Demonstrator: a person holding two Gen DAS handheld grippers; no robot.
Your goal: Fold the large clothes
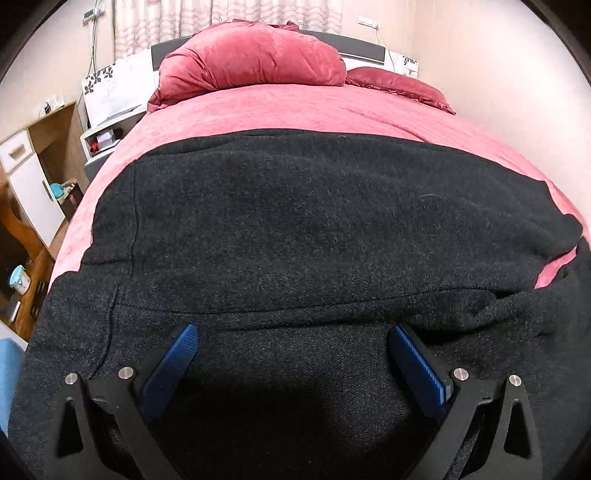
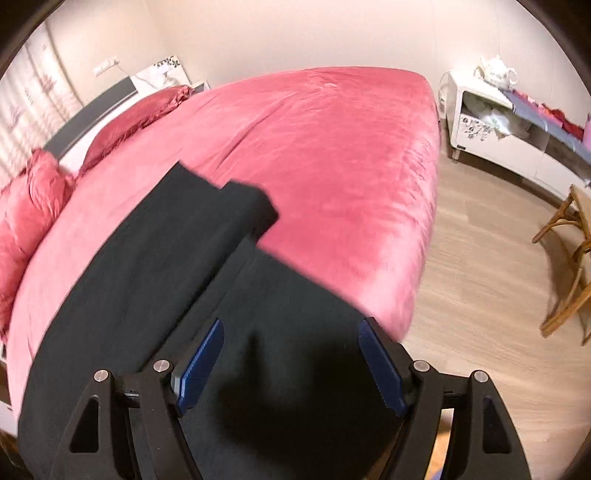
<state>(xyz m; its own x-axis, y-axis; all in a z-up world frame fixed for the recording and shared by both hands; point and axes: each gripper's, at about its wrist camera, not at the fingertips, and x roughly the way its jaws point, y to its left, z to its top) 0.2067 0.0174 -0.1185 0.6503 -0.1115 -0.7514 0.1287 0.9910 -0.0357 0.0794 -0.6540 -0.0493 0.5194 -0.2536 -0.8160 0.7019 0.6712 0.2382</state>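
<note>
A dark coat (image 1: 295, 221) lies spread on the pink bed (image 1: 295, 107), its knit cloth covering most of the near half of the mattress. In the left wrist view a fold edge runs across the coat just ahead of the fingers, and a seam runs down its left side. A strip of pink bedding shows between two parts of the coat at the right edge.

The left gripper (image 1: 293, 339) hangs over the near part of the coat with its blue fingers (image 1: 173, 365) spread wide and nothing between them; they do not pinch the cloth. Whether the tips touch the coat cannot be told.

The right gripper (image 2: 291, 332) is also open, its fingers (image 2: 201, 365) apart above the coat (image 2: 147, 295), holding nothing. In this view, which is blurred, the coat stretches away from the gripper towards the pillows (image 2: 33, 199), ending in a squared, folded-looking end (image 2: 247, 206) on the pink bed (image 2: 332, 147). The coat's near edge reaches the bed's side by the right finger.

Red pillows (image 1: 251, 55) sit at the head of the bed below a curtain (image 1: 229, 14). A white cabinet (image 2: 491, 122) with a teapot (image 2: 496, 72) on top stands beyond the foot of the bed on a wood floor (image 2: 480, 277), and a wooden chair (image 2: 569, 266) is at the right edge
</note>
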